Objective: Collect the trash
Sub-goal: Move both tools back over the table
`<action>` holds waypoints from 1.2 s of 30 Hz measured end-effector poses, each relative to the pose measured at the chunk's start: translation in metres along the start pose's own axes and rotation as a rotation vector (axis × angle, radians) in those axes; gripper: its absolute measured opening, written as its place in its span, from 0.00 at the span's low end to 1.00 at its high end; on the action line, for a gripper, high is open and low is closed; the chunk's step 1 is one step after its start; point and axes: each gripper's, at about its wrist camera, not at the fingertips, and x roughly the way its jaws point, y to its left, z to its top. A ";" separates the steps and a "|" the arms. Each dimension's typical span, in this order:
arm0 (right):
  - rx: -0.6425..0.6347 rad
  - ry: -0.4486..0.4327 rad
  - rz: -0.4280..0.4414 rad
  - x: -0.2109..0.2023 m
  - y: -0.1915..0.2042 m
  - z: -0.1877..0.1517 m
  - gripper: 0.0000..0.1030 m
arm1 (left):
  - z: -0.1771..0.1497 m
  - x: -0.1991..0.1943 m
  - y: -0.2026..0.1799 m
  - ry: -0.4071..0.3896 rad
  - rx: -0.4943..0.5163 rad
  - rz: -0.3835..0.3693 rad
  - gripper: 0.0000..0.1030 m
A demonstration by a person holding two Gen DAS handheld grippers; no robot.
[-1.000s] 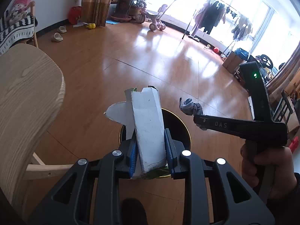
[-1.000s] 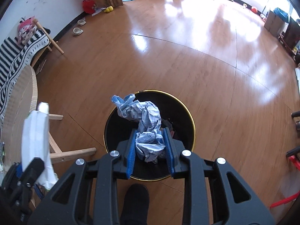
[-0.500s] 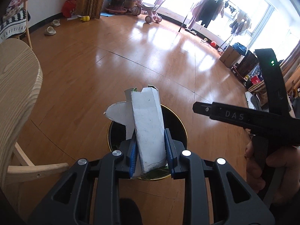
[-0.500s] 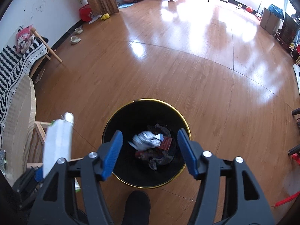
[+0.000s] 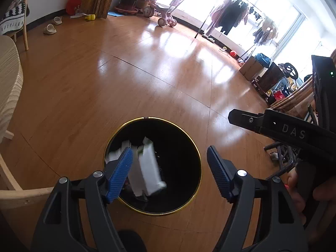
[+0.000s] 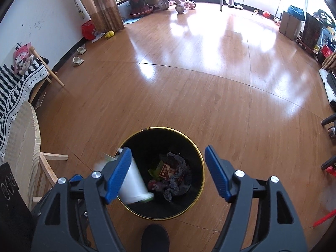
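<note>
A black bin with a gold rim [image 5: 147, 118] stands on the wood floor below both grippers. My left gripper [image 5: 168, 149] hovers over it with its jaws opening; a white carton [image 5: 150, 168], blurred, is dropping free between them into the bin. In the right wrist view the same carton [image 6: 132, 182] falls at the left inside the bin's rim [image 6: 168, 127]. My right gripper [image 6: 167, 149] is above the bin, jaws opening, nothing between them. Crumpled paper and wrappers [image 6: 176, 178] lie at the bin's bottom.
A light wooden chair [image 5: 8, 79] stands just left of the bin, seen again as the chair [image 6: 23, 138]. A person's hand [image 5: 315, 189] holds the right gripper's handle at right. A dark shoe [image 6: 155, 239] is near the bin. Toys, plants and a clothes rack line the far wall.
The left gripper opened and let go of the white carton, which now drops into the bin. The right gripper released its crumpled paper, which landed in the bin, and its jaws widened.
</note>
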 end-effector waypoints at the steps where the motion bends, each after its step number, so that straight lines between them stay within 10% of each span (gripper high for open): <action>1: -0.005 -0.002 0.000 -0.001 0.003 0.000 0.68 | 0.001 -0.003 0.002 -0.004 0.000 0.008 0.73; 11: -0.141 -0.068 0.056 -0.021 0.084 -0.007 0.74 | 0.009 -0.098 0.045 -0.110 -0.052 0.103 0.91; 18: -0.296 -0.080 0.189 -0.040 0.201 -0.030 0.74 | -0.003 -0.208 0.131 -0.223 -0.180 0.305 0.92; 36: -0.878 -0.016 0.576 -0.090 0.552 -0.191 0.74 | -0.160 -0.479 0.392 -0.410 -0.691 0.786 0.92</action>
